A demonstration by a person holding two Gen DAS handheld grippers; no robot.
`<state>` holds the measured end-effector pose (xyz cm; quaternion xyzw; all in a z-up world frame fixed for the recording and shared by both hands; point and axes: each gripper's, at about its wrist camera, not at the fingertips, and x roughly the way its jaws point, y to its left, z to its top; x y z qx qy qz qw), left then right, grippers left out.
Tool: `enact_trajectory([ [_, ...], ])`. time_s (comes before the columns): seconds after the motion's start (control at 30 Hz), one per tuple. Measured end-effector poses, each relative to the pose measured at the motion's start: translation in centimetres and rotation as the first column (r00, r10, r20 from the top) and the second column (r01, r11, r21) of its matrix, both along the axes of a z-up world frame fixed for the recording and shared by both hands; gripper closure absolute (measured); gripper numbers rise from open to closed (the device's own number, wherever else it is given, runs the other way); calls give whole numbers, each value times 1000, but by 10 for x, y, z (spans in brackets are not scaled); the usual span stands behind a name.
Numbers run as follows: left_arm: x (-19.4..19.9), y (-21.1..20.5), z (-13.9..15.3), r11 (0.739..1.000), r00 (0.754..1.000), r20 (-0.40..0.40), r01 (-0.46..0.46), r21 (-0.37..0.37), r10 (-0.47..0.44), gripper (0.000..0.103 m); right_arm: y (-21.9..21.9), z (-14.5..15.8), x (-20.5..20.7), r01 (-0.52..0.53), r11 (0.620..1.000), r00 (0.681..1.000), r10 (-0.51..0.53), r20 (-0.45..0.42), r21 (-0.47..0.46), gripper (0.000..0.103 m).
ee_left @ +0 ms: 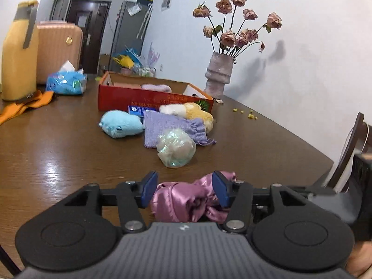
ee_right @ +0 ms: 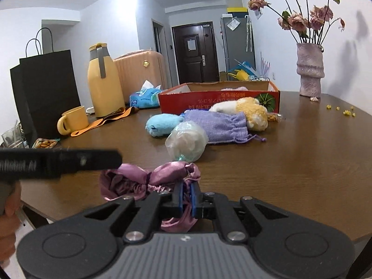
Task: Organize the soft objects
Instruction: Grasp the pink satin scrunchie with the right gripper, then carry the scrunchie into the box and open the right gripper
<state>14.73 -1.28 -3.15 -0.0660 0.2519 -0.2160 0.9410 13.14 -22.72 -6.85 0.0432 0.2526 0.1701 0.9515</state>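
At the table's (ee_right: pixel 302 162) near edge, the right gripper (ee_right: pixel 186 191) pinched the pink satin bonnet's (ee_right: pixel 139 181) rim, steadying it; the left gripper (ee_left: pixel 183 189) straddled it wide, likely to gather it.

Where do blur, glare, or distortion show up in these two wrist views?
Left wrist: the yellow thermos at the frame edge is smeared, glare streaks the table, and the flowers cast soft wall shadows. Right wrist: the left gripper crosses the frame out of focus, a ceiling light blows out the top edge, and fisheye bends the table rim.
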Motion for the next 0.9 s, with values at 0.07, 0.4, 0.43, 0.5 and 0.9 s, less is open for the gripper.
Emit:
enact_trajectory([
  [0.07, 9, -1, -8, 1000, 998, -47, -30, 7, 30, 47, 4, -5, -3, -10, 1000, 1000, 10, -5, -7, 96],
  [0.4, 2, -4, -26, 998, 999, -37, -34, 51, 36, 62, -18, 22, -23, -58, 994, 997, 54, 47, 92, 62],
  [0.43, 2, -5, -26, 998, 999, -37, -27, 48, 29, 62, -21, 27, -22, -55, 991, 997, 49, 51, 122, 57],
  [0.5, 0, -4, -28, 999, 999, -39, -21, 41, 23, 63, -20, 29, -13, -19, 989, 999, 14, 35, 144, 57],
  [0.9, 4, 18, -31, 999, 990, -139, 4, -45, -10, 57, -10, -11, 6, 9, 988, 996, 5, -88, 156, 72],
])
